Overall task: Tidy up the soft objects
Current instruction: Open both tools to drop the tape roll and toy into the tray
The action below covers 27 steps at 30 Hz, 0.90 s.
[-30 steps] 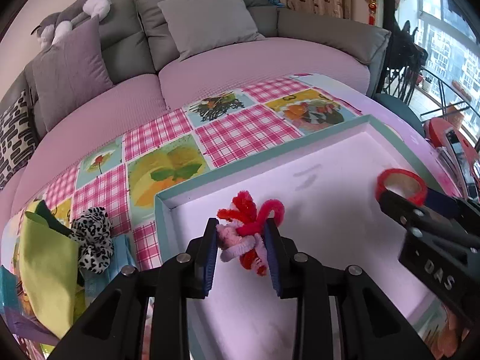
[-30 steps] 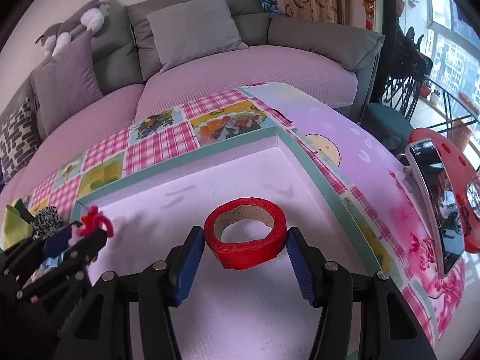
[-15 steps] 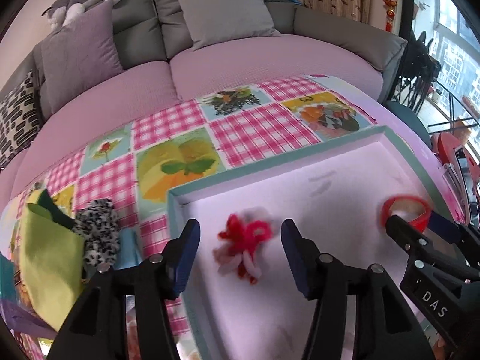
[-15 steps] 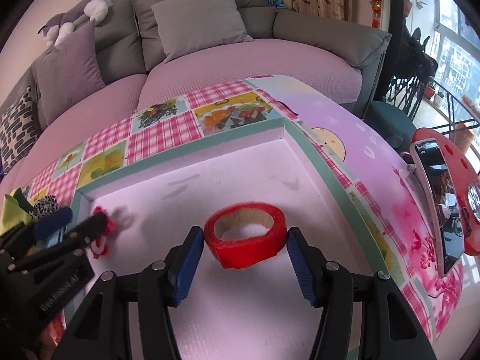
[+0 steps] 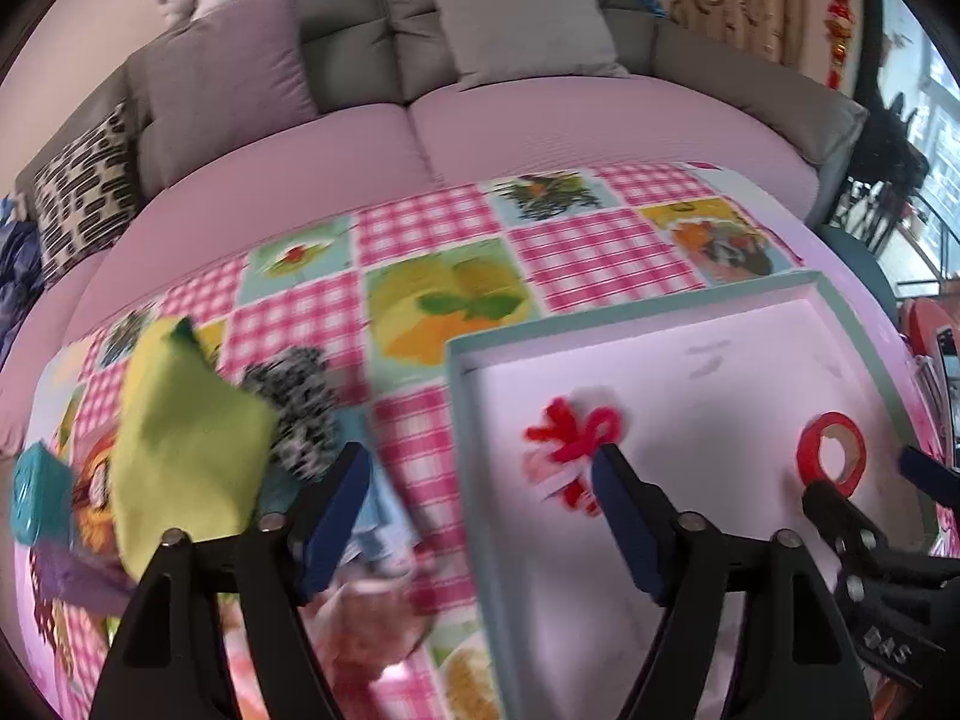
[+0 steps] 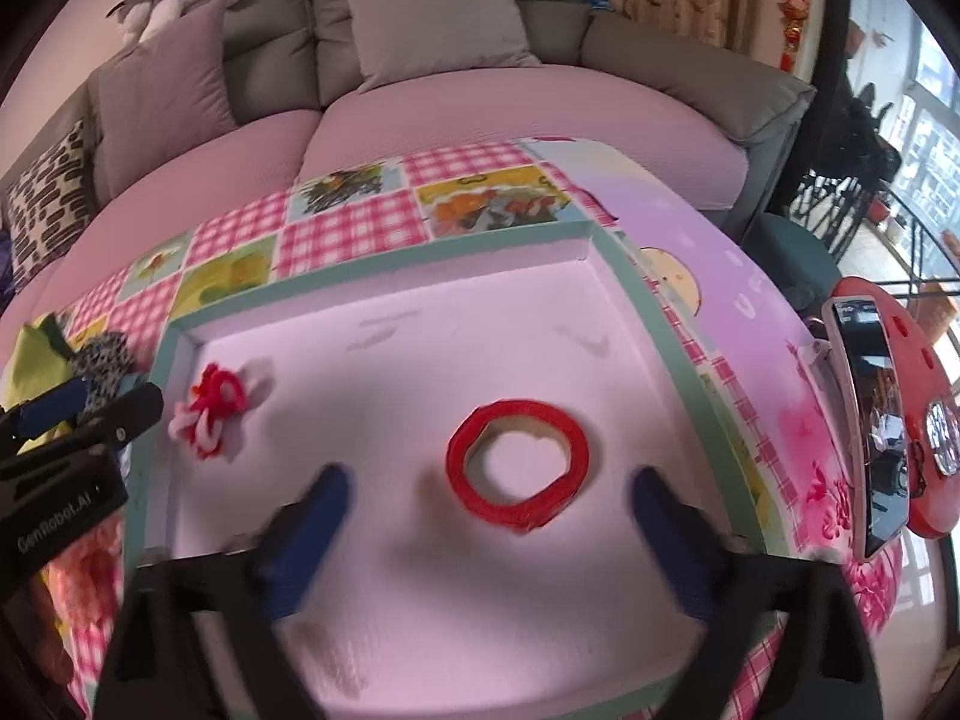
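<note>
A red and pink pipe-cleaner bundle (image 5: 567,447) lies in the teal-rimmed white tray (image 5: 465,420), near its left wall; it also shows in the right wrist view (image 6: 210,411). A red tape ring (image 6: 517,471) lies flat in the tray (image 6: 630,300), also seen from the left (image 5: 831,453). My left gripper (image 5: 477,513) is open and empty, straddling the tray's left rim. My right gripper (image 6: 486,516) is open and empty, just behind the ring. A leopard-print soft piece (image 5: 297,408) and a yellow-green felt piece (image 5: 180,444) lie left of the tray.
The checked cloth (image 5: 432,228) covers the table. A teal item (image 5: 36,492) and blurred pink things (image 5: 372,618) lie at the left front. A phone on a red stand (image 6: 870,420) is right of the tray. A sofa with cushions (image 5: 516,18) is behind.
Both grippers opened and drew back. The left let go of the pipe-cleaner bundle and swung left over the tray's rim. The right let go of the red ring, which now lies flat.
</note>
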Available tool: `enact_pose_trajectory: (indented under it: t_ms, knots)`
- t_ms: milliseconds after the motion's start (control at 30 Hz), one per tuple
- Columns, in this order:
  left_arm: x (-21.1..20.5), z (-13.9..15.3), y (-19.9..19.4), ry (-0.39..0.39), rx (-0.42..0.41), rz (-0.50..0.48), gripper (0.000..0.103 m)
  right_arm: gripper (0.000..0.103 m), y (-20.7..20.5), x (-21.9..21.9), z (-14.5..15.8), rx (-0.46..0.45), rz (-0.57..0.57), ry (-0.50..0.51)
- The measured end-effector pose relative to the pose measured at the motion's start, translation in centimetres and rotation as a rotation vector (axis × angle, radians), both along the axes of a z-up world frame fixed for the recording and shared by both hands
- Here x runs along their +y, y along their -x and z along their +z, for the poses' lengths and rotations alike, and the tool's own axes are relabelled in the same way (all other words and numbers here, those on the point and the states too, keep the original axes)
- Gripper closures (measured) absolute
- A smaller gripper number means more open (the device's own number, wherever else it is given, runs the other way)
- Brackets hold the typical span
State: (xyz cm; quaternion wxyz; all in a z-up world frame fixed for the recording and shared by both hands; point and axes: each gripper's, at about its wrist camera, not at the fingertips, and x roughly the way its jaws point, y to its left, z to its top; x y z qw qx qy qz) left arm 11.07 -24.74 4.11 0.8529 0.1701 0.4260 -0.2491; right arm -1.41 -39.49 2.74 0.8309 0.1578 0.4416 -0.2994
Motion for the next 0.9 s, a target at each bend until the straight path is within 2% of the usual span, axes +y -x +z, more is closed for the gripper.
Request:
enact_pose_trajectory:
  t_ms: [33,167,400,633,900]
  knots:
    - [0.4,0.1,0.1,0.003,0.000,0.010,0.012,0.000,0.1,0.1,0.0,0.002,0.008,-0.004]
    - [2.7,0.9,0.9,0.034,-0.005,0.029,0.012,0.000,0.3,1.2,0.4,0.015,0.064,0.009]
    - [7.0,1.8,0.8,0.058,-0.027,0.117,0.012,0.000,0.8,3.3,2.1,-0.052,0.116,-0.005]
    - [11.7,1.1,1.5,0.070,-0.022,0.207,0.011,0.000,0.2,6.4,2.1,-0.024,0.173,0.026]
    - [16.1,2.2,1.2,0.159,-0.012,0.259,0.011,0.000,-1.5,11.1,1.9,-0.016,0.292,0.028]
